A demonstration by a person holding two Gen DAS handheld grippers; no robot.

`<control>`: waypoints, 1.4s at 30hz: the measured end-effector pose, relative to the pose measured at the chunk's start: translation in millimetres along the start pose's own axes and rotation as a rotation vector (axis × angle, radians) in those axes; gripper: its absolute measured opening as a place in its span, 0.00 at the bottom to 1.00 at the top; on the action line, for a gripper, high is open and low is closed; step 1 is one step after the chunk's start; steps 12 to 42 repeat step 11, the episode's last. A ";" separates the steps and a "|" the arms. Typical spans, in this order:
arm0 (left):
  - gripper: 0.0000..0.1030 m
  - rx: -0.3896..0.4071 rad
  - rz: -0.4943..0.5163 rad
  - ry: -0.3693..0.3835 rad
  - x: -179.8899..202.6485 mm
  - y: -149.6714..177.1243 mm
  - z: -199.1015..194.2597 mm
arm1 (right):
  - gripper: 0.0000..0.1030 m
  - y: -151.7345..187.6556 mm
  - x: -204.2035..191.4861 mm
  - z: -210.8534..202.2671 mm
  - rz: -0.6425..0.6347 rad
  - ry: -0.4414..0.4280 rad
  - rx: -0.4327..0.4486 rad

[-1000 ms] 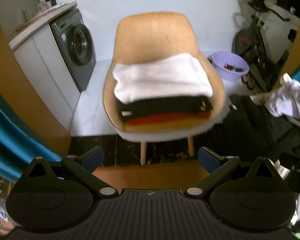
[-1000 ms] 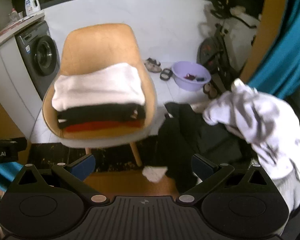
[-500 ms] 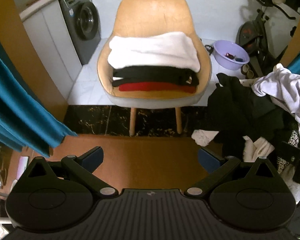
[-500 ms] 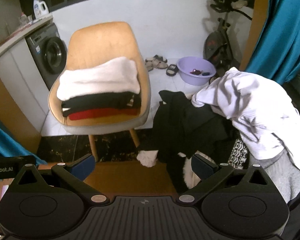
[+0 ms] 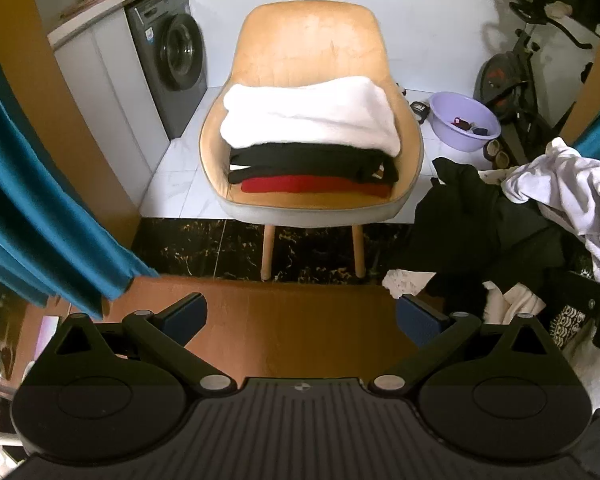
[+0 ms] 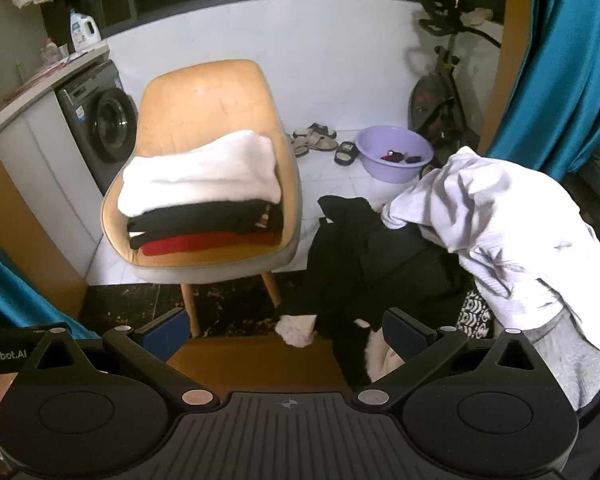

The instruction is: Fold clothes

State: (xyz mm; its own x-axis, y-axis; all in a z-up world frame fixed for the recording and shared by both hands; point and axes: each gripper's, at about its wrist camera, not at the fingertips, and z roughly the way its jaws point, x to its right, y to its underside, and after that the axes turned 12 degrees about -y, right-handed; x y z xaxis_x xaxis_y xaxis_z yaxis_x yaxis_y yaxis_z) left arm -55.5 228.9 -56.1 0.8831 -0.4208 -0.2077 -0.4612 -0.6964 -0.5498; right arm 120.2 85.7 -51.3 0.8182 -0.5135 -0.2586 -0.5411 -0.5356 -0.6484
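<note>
While I held both tools over the wooden floor (image 5: 300, 320), the left gripper (image 5: 302, 314) and right gripper (image 6: 286, 330) had their jaws spread wide, empty. At two o'clock lay the unfolded heap (image 6: 500, 240). At twelve, farther off, the folded stack (image 5: 312, 140) sat on the chair (image 5: 312, 40).

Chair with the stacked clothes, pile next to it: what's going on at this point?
A person holds a gripper in each hand, and both the left gripper and the right gripper are open and empty. Three folded items, white on black on red, sit stacked on the tan chair. To its right lies an unfolded pile: a black garment under a crumpled white garment. Neither gripper touches any cloth, so this looks like a pause between garments, with the pile yet to be folded.
</note>
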 end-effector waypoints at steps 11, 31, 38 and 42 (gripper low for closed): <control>1.00 -0.002 -0.058 0.019 -8.8 -1.8 5.4 | 0.99 -6.8 -4.5 3.2 -0.028 0.012 0.006; 1.00 -0.002 -0.058 0.019 -8.8 -1.8 5.4 | 0.99 -6.8 -4.5 3.2 -0.028 0.012 0.006; 1.00 -0.002 -0.058 0.019 -8.8 -1.8 5.4 | 0.99 -6.8 -4.5 3.2 -0.028 0.012 0.006; 1.00 -0.002 -0.058 0.019 -8.8 -1.8 5.4 | 0.99 -6.8 -4.5 3.2 -0.028 0.012 0.006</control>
